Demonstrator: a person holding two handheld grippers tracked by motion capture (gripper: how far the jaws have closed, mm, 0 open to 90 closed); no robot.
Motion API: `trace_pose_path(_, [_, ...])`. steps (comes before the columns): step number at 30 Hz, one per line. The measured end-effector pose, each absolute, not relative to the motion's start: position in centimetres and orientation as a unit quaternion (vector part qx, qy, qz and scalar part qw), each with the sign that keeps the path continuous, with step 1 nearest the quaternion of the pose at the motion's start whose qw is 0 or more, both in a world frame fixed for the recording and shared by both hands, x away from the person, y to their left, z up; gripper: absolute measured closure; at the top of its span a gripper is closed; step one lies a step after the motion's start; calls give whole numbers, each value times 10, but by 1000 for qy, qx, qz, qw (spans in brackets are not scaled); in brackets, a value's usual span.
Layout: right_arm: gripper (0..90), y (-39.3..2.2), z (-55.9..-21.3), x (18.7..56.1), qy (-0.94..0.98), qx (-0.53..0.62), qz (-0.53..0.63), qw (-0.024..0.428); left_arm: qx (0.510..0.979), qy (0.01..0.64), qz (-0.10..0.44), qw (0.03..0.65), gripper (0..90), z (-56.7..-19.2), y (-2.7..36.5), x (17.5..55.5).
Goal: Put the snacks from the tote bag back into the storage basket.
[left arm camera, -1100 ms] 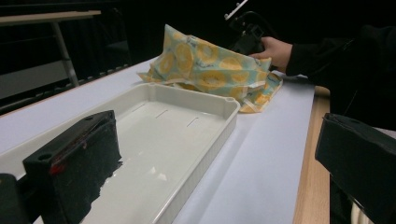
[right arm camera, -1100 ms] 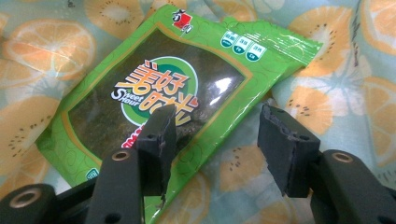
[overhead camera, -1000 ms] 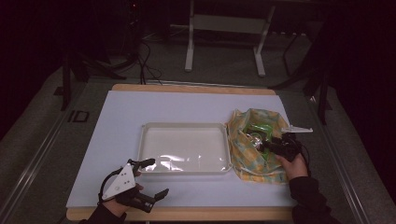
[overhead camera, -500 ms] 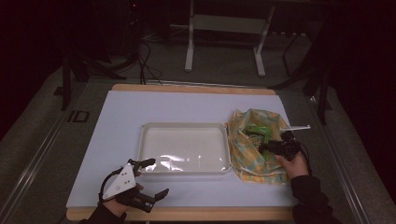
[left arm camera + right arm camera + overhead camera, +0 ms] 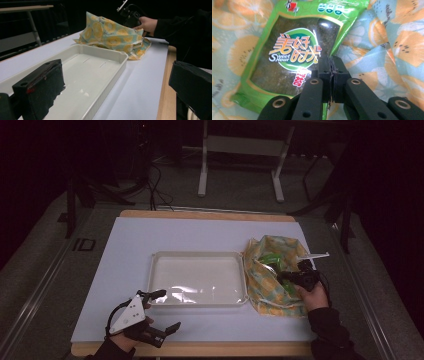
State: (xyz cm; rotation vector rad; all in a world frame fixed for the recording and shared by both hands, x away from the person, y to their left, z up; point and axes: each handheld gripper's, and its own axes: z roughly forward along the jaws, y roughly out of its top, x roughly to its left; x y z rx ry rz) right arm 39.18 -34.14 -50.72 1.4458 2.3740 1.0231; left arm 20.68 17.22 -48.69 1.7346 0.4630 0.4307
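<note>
One green snack packet is the item in play: it lies inside the open mouth of the fruit-print cloth bag, directly ahead of the right gripper, label facing that gripper's camera. The right gripper's jaws have just been closing and now meet pad to pad; the right gripper view shows the packet's edge pinched between them, so the grip looks made, though how much film is caught is hard to tell. In the high view the right gripper sits over the bag with the person's hand behind it. The bag is just beside the white tray, to the gripper's left, touching or nearly touching its rim. Step in hand, as a judgement: grasp done, extraction not yet begun. Next move likely calls for a lift up and back out of the bag mouth without dragging the cloth, then a carry across to the tray. Risk: thin pinch slipping off glossy film. The left gripper rests at the near table edge by the tray's corner, jaws wide apart, holding nothing; the tray is empty in front of it.
</note>
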Motion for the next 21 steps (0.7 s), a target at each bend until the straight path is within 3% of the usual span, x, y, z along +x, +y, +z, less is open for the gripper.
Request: trace_pose_path(21, [897, -347, -478, 378, 770, 488, 392, 126, 748, 200, 187, 604, 4, -487, 172, 207])
